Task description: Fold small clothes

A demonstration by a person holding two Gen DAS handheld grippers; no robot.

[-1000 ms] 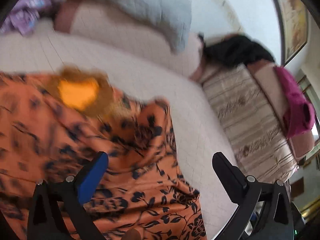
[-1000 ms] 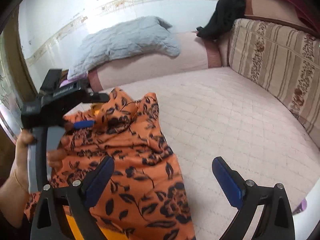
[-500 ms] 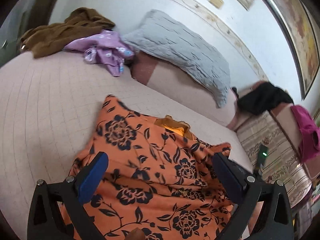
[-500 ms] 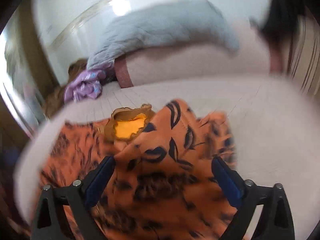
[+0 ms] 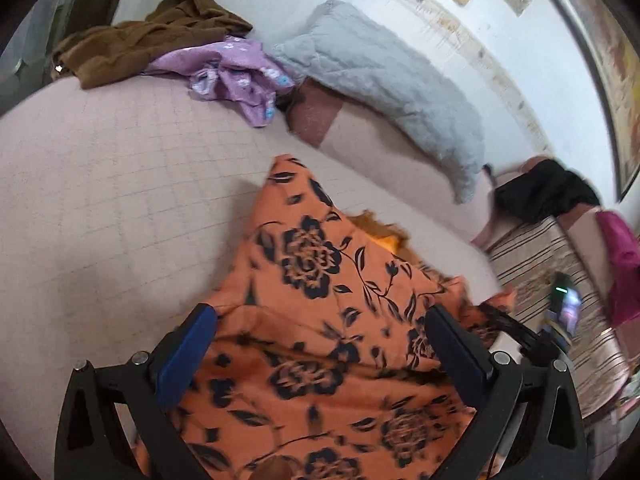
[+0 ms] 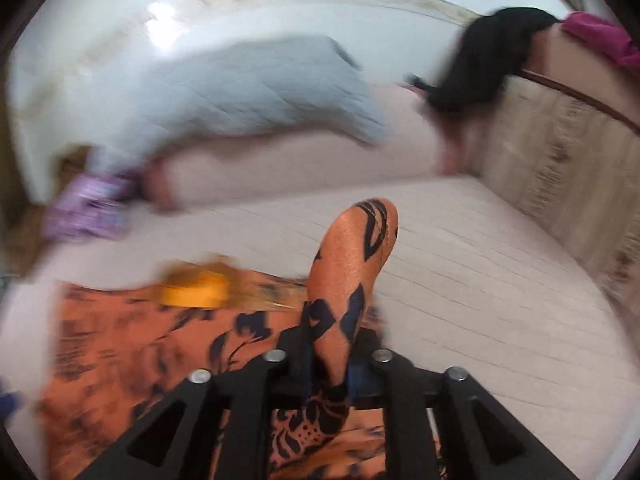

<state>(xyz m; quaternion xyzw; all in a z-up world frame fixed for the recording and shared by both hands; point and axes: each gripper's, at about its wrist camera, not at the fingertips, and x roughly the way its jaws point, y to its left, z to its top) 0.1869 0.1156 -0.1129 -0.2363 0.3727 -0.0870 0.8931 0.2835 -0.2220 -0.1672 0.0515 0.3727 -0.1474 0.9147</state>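
An orange garment with dark floral print (image 5: 320, 320) lies on the pink quilted couch seat (image 5: 100, 200). A yellow and brown inner part (image 5: 386, 240) shows at its far edge. My left gripper (image 5: 320, 344) is open, its blue pads spread above the cloth. My right gripper (image 6: 328, 360) is shut on a fold of the orange garment (image 6: 352, 264), which sticks up between the jaws. The rest of the garment (image 6: 140, 340) spreads out to the left. The right gripper also shows in the left wrist view (image 5: 516, 330) at the garment's right edge.
A grey quilted pillow (image 5: 384, 80) lies on the back cushion. Purple (image 5: 236, 76) and brown (image 5: 148, 36) clothes are piled far left. A black garment (image 5: 544, 192) and a magenta one (image 5: 622, 264) lie on the striped side cushion (image 5: 536, 276).
My right gripper has shut on a fold of the orange garment and raised it. The left gripper stays open over the cloth, which has bunched up toward the right.
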